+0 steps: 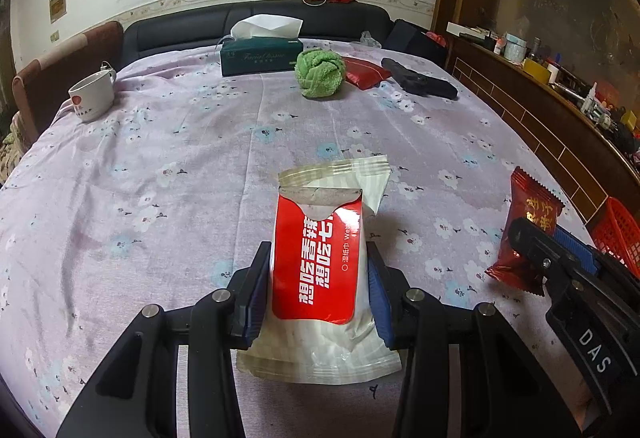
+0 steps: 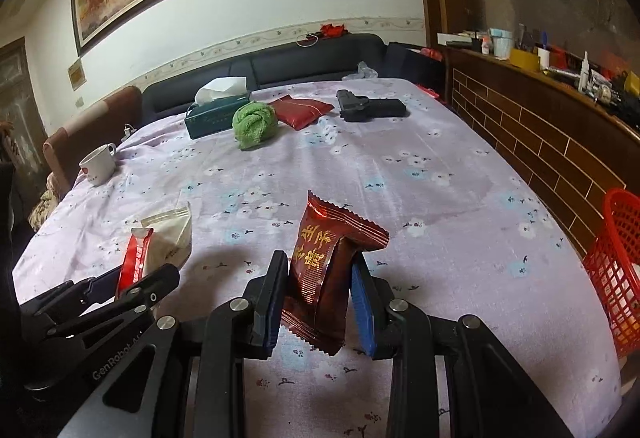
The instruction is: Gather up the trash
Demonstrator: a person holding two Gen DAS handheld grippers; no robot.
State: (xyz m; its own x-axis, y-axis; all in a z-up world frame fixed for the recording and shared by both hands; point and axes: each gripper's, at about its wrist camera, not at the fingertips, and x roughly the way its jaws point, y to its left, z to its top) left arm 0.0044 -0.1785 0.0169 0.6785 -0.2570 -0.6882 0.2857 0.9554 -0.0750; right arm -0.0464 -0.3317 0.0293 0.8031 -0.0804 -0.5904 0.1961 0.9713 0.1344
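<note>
A red and white wet-wipe packet (image 1: 320, 266) with a torn-open top stands between the pads of my left gripper (image 1: 318, 288), which is shut on it just above the purple flowered tablecloth. The same packet (image 2: 160, 246) and the left gripper (image 2: 132, 284) show at lower left in the right wrist view. My right gripper (image 2: 320, 290) is shut on a dark red snack wrapper (image 2: 324, 270) with gold characters. That wrapper (image 1: 528, 222) and the right gripper (image 1: 548, 258) appear at the right edge of the left wrist view.
A red mesh basket (image 2: 616, 266) stands off the table's right edge. At the far end lie a green tissue box (image 1: 260, 54), a balled green cloth (image 1: 320, 72), a red pouch (image 1: 364, 72) and a black object (image 1: 420, 80). A white mug (image 1: 90, 94) sits far left.
</note>
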